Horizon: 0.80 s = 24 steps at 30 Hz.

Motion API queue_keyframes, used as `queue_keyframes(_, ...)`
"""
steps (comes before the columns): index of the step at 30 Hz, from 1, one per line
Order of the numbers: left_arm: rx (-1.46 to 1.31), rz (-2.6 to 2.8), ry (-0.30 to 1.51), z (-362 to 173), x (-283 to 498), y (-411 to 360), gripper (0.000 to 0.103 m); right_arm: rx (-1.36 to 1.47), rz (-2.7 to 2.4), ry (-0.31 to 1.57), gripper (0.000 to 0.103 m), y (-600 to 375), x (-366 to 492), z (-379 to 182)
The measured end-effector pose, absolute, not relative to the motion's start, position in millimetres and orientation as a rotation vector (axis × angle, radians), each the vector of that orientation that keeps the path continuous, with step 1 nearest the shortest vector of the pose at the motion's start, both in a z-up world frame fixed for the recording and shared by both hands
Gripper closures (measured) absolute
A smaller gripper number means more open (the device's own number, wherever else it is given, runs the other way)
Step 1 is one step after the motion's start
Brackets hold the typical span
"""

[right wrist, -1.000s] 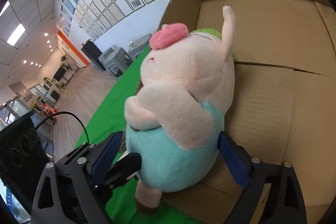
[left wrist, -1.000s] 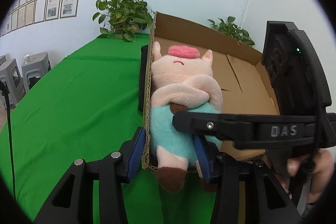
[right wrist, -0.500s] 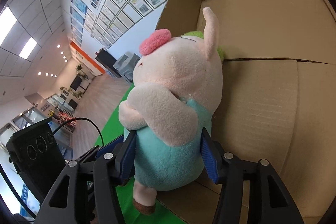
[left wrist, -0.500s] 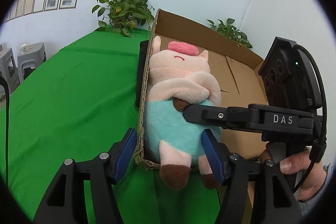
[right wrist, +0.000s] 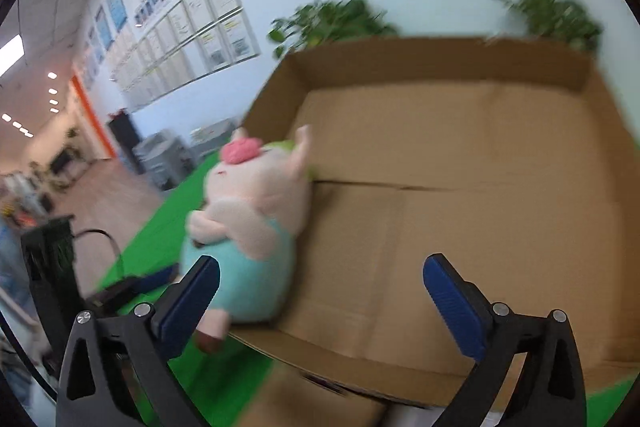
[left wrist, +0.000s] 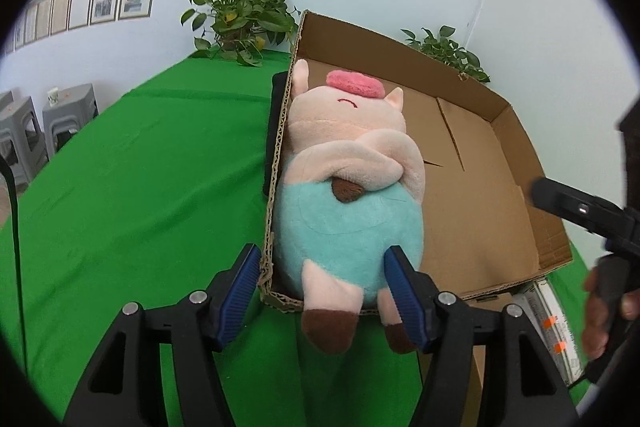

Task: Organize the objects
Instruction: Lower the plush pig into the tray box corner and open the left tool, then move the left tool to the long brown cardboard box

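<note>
The plush pig (left wrist: pixel 352 187) is pale pink with a rose-coloured snout, small pointed ears, arms folded over a teal belly and brown-tipped feet; it lies on its back in the near left corner of the shallow cardboard box (left wrist: pixel 500 187), pressed against the left wall, its legs hanging over the low front edge onto the green tablecloth (left wrist: pixel 140 187). The left gripper (left wrist: pixel 324 279) points down at the toy from the front; its blue pads stand to either side of the pig's lower body, the left one outside the box wall, the right one (left wrist: pixel 400 283) just beside or touching the teal belly, I cannot tell which; the jaws are partly apart and do not squeeze the toy. The right gripper (right wrist: pixel 320 291) hovers off to the pig's right, its jaws opening wide with only bare box floor between them; from the left wrist its black body shows at the right edge, held by a hand (left wrist: pixel 600 303). Half a second ago the right jaws flanked the pig's belly closely; now they are drawn back and clear of it, and that view is blurred; the left gripper has kept its place, its jaws wider than a second ago.
</note>
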<state>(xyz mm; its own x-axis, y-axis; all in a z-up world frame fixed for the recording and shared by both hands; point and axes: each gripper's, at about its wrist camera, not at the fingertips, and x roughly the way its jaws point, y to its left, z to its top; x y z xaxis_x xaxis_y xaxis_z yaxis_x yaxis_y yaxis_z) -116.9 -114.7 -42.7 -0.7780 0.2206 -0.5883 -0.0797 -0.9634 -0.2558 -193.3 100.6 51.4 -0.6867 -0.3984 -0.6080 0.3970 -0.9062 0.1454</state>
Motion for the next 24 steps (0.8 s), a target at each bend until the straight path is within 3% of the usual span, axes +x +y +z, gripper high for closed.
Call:
queue_keyframes(4,-0.897,2.922,-0.171,-21.8,-96.3,-100.0,0.040,0.855,-2.720,0.067,0.000,154.5,-156.4,50.8)
queue_keyframes(6,-0.827,2.981,-0.101,-6.1,-81.1,-88.3,0.029,0.851,-2.782,0.068,0.000,173.0,-141.1,47.7)
queue_keyframes(7,-0.786,3.002,-0.084,1.4,-72.5,-82.3,0.019,0.849,-2.807,0.064,0.000,182.8,-131.5,48.1)
queue_keyframes(12,-0.685,3.016,-0.031,24.6,-44.3,-50.5,0.018,0.884,-2.855,0.013,0.002,223.7,-90.4,36.4)
queue_keyframes(14,-0.692,3.004,-0.047,27.2,-38.1,-40.6,0.020,0.898,-2.864,0.024,0.016,236.6,-75.4,31.6)
queue_keyframes(15,-0.692,2.989,-0.052,28.1,-35.0,-35.6,0.021,0.905,-2.868,0.035,0.029,240.6,-68.7,26.9)
queue_keyframes(16,-0.688,2.976,-0.053,28.3,-32.5,-30.6,0.031,0.912,-2.871,0.041,0.044,243.8,-63.6,25.4)
queue_keyframes(17,-0.690,2.964,-0.054,28.4,-30.4,-25.7,0.054,0.922,-2.876,0.045,0.053,246.2,-58.5,22.6)
queue_keyframes(18,-0.698,2.945,-0.051,27.9,-28.8,-20.5,0.070,0.927,-2.876,0.052,0.073,247.1,-55.7,20.6)
queue_keyframes(19,-0.723,2.919,-0.044,27.3,-28.6,-15.4,0.102,0.929,-2.875,0.052,0.089,248.9,-51.2,19.2)
queue_keyframes(24,-0.666,2.903,0.028,29.1,-11.8,9.4,0.099,0.920,-2.877,0.038,0.094,254.8,-35.6,15.0)
